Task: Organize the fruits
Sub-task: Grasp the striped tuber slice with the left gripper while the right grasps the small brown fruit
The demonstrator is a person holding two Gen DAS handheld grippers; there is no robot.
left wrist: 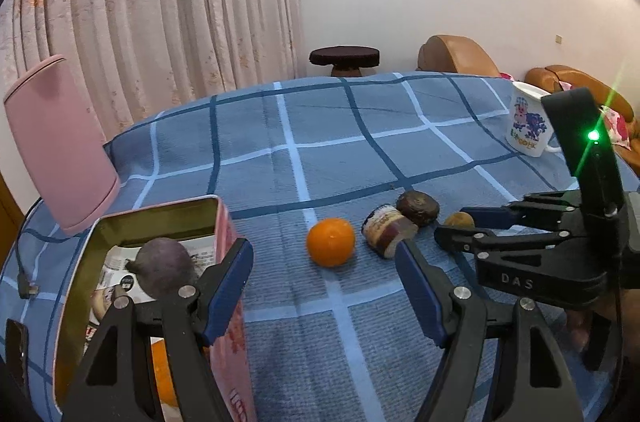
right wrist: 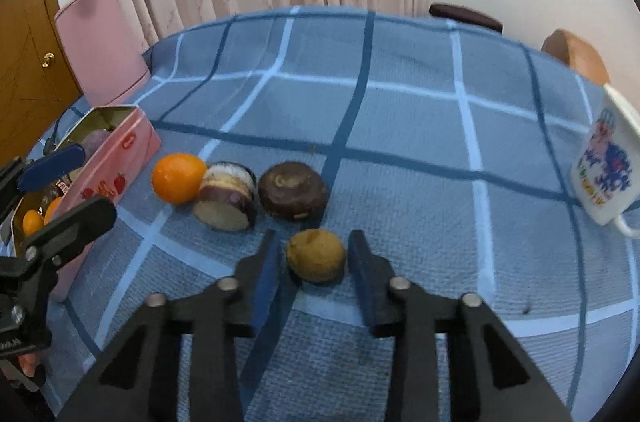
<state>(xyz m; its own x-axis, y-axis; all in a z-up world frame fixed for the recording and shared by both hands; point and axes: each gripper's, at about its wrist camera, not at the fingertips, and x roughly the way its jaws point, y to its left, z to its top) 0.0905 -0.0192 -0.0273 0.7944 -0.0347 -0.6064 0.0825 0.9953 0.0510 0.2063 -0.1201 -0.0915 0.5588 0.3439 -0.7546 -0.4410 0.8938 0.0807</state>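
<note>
On the blue checked cloth lie an orange (left wrist: 330,241) (right wrist: 177,177), a cut purple-skinned piece (left wrist: 387,229) (right wrist: 227,196), a dark brown round fruit (left wrist: 417,207) (right wrist: 293,190) and a small yellow-brown fruit (right wrist: 316,254) (left wrist: 459,220). A pink tin box (left wrist: 224,246) (right wrist: 120,158) holds a dark purple fruit (left wrist: 165,269) and oranges. My left gripper (left wrist: 324,282) is open and empty beside the box. My right gripper (right wrist: 313,256) is open, with its fingers on either side of the yellow-brown fruit, a small gap on each side.
A white printed mug (left wrist: 529,124) (right wrist: 604,166) stands at the far right. A pink container (left wrist: 60,142) (right wrist: 100,42) stands at the far left, behind the box. A black cable (left wrist: 24,278) lies left of the box. Curtains, a stool and sofas lie beyond the table.
</note>
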